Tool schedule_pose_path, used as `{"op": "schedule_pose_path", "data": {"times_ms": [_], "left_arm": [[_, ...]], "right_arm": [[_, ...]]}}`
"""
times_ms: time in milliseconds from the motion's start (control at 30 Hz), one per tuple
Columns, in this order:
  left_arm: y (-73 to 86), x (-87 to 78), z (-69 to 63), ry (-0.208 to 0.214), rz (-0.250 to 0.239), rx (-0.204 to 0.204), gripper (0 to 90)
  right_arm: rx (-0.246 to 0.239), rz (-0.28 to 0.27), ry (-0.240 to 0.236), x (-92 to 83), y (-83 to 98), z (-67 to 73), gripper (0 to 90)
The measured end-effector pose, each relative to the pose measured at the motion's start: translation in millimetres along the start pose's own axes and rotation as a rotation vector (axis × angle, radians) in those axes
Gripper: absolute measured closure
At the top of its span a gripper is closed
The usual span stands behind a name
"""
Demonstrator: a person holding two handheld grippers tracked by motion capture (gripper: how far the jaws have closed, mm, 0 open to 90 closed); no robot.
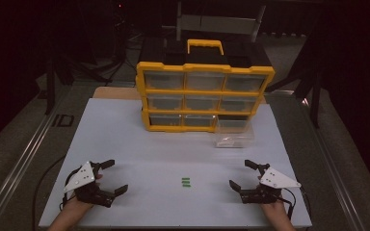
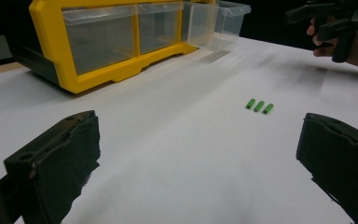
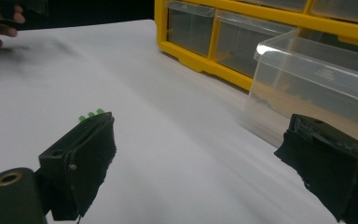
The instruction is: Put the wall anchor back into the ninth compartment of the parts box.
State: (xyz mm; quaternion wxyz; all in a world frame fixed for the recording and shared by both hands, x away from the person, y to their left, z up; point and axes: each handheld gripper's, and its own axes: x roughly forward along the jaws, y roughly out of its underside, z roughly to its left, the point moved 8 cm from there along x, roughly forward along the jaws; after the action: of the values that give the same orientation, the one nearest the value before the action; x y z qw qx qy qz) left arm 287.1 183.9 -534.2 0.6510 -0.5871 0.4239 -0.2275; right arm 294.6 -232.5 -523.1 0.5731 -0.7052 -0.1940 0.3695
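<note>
The table (image 1: 139, 144) is a flat, matte white board. At its far side stands a yellow plastic organiser (image 1: 204, 96) with a black top, a yellow carry handle and rows of clear, boxy drawers. One clear drawer (image 1: 234, 133) is pulled out at the bottom right, resting on the board against the cabinet's front. Three small green pieces (image 1: 186, 182), short and block-like, lie side by side near the front edge, about midway between the two tools and well apart from each. The left gripper (image 1: 111, 177) rests on the board with its black jaws spread wide and nothing between them. The right gripper (image 1: 241, 174) is likewise wide open and empty. Their pads look rough and rubbery, with ragged edges.
</note>
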Motion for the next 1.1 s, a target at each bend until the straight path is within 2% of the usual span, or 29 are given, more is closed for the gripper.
{"op": "schedule_pose_path", "data": {"times_ms": [167, 367, 567, 667, 900, 933, 1100], "left_arm": [[0.5, 0.7, -0.5, 0.002, 0.005, 0.0, 0.1], [1.2, 1.4, -0.7, 0.002, 0.011, 0.0, 0.1], [0.9, 1.6, -1.1, 0.003, 0.01, 0.0, 0.1], [-2.5, 1.6, -1.7, 0.003, -0.011, -0.015, 0.1], [-5.2, 6.4, -4.1, 0.024, -0.005, -0.022, 0.1], [-8.2, 7.2, -3.4, 0.021, -0.002, -0.012, 0.1], [-21.4, 6.8, -3.0, 0.035, -0.014, -0.018, 0.1]], "right_arm": [[0.009, -0.013, 0.007, -0.8, -1.1, -1.0, 9.0], [-0.004, 0.001, 0.016, -0.6, -0.3, -1.1, 8.9], [0.0, -0.007, 0.003, -0.9, -3.0, 0.8, 9.0], [0.0, -0.015, -0.001, -0.7, -5.1, 2.6, 9.0], [-0.011, -0.016, -0.01, 1.5, -7.1, 6.7, 9.0], [-0.011, -0.017, -0.011, 1.6, -7.9, 7.7, 8.9], [-0.007, -0.026, -0.013, 1.4, -8.9, 7.1, 8.9]]}}
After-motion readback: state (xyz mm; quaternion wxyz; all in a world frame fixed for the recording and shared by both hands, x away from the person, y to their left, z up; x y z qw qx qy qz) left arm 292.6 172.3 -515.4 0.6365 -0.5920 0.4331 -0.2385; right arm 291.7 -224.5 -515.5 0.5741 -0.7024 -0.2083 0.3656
